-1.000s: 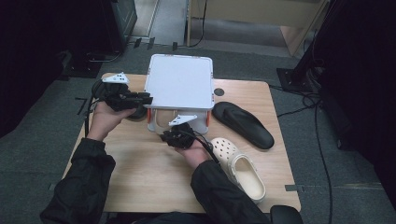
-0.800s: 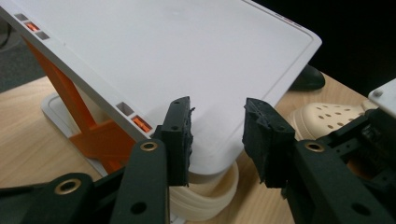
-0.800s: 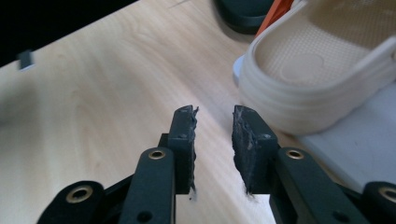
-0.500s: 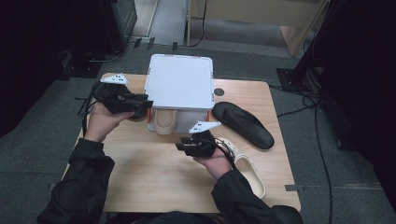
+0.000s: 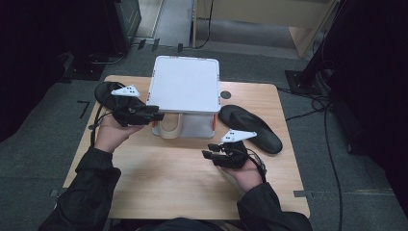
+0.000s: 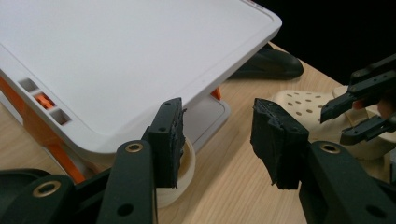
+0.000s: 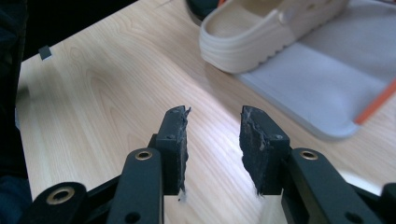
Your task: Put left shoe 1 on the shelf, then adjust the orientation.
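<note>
Overhead, a pale wooden table (image 5: 159, 178) stands on grey carpet (image 5: 365, 183) in a dark room. A white lidded plastic box (image 5: 185, 91) sits at its far middle, a cream perforated clog (image 5: 169, 129) tucked under its near edge and a black shoe (image 5: 250, 127) lying to its right. The left gripper (image 5: 153, 113) hovers beside the box; the right gripper (image 5: 208, 151) hangs nearer.

Along the left gripper, the jaws, just opening, gape empty near the clog (image 6: 184, 179).

Along the right gripper, its opening jaws hold nothing above bare wood; the clog (image 7: 266, 32) lies beyond.
</note>
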